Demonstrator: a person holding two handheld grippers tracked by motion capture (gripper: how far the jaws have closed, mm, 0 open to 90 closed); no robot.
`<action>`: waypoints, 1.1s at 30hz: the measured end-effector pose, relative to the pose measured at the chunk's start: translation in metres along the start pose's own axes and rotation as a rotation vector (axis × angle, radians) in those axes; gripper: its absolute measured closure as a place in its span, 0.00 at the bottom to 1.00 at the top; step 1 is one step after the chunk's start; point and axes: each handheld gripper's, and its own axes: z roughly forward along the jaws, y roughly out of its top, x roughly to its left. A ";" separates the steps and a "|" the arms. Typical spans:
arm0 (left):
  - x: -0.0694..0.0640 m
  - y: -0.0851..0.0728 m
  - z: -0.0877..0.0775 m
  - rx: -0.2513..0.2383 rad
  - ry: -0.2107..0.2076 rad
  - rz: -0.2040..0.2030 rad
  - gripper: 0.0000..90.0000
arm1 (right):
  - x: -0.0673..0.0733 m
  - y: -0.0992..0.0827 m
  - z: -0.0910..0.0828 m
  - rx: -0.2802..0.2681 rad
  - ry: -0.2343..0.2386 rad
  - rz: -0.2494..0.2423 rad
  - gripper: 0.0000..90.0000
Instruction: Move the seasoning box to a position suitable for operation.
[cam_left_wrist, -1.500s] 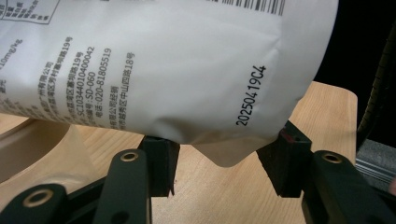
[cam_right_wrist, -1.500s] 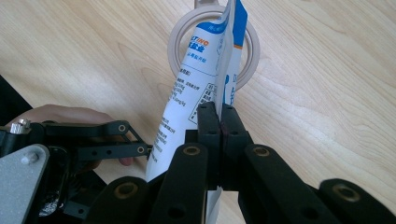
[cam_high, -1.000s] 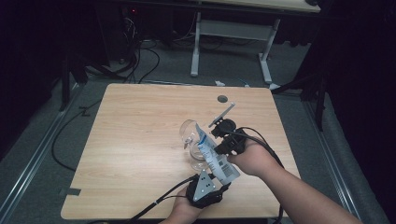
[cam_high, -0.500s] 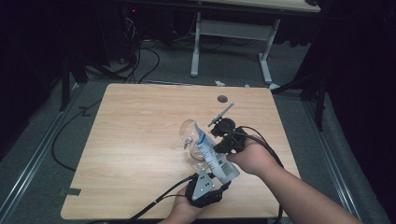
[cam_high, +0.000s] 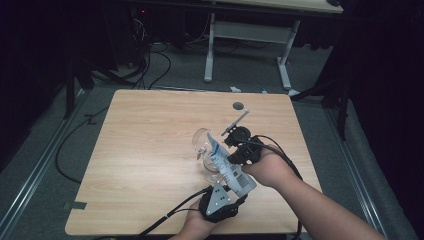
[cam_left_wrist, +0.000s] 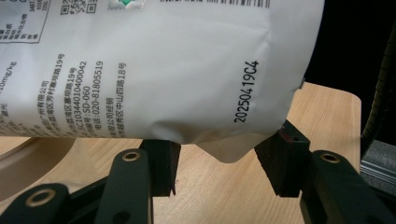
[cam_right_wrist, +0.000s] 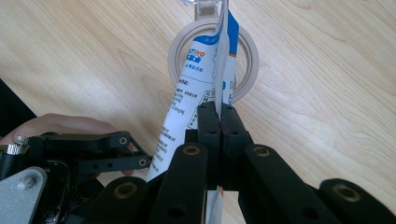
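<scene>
Dark room, grey carpet, cables trailing over the floor, a white-legged frame standing beyond. In the middle, a light wooden bench (cam_high: 150, 150) with rounded corners and a small round dark grommet (cam_high: 239, 105) near the far edge.

Right of centre on the bench: a clear glass jar (cam_high: 207, 150) with a pale ring-shaped base, seen from above in the right gripper view as a beige ring (cam_right_wrist: 243, 56) on the wood. Tilted over the jar, upper end at its mouth: a white plastic pouch with blue print and black text (cam_high: 227, 167).

Right tool (cam_high: 235, 150), carried by the hand coming from the lower right: jaws pressed together on the pouch's side seam, film pinched flat between the black pads (cam_right_wrist: 208, 121). Cable looping back along the forearm.

Left tool (cam_high: 222, 197), at the near edge with its grey three-cornered plate on top: jaws standing apart beneath the pouch's lower end. In the left gripper view, the pouch (cam_left_wrist: 154, 70) hanging above and between the two black pads (cam_left_wrist: 161, 163), printed date code plain on the white film; actual pressure on the pouch impossible to tell, a gap showing at the right pad.
</scene>
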 end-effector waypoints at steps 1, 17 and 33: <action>0.000 0.000 0.000 0.000 0.000 0.000 0.58 | 0.000 0.000 0.000 0.001 0.001 0.008 1.00; 0.001 -0.001 0.002 0.011 0.004 0.001 0.58 | -0.003 0.003 0.003 0.019 0.019 0.074 0.99; 0.003 0.002 0.002 -0.002 -0.006 -0.017 0.59 | -0.004 0.007 -0.001 -0.017 -0.014 0.034 0.98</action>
